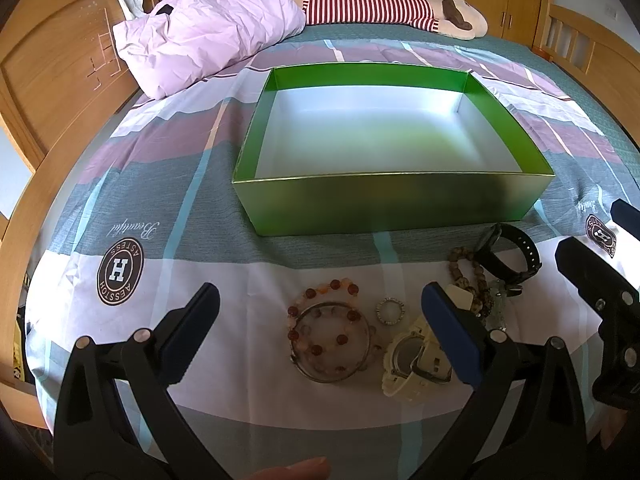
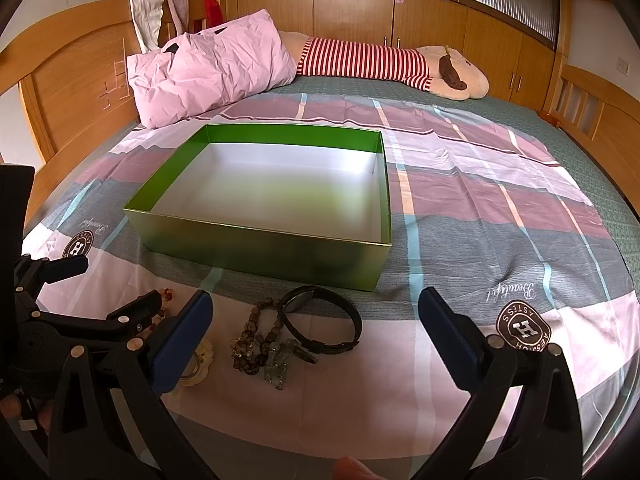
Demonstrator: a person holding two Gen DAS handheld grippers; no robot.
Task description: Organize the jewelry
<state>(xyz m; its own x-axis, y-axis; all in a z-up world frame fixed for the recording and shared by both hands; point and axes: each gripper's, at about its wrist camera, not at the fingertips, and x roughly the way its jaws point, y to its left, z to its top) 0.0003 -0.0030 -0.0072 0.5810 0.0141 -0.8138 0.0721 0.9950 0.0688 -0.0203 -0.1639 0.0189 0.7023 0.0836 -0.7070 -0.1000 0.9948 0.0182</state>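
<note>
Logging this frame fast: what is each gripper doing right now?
Left gripper: open, holding nothing.
Right gripper: open, holding nothing.

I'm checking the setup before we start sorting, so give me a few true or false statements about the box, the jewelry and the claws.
1. The green box holds nothing. True.
2. The black watch lies inside the box. False: it lies on the bedsheet, in front of the box.
3. The left claw is shut on the cream watch. False: it is open, holding nothing.
4. The right claw is open. True.
5. The red bead bracelet lies beside the cream watch. True.
</note>
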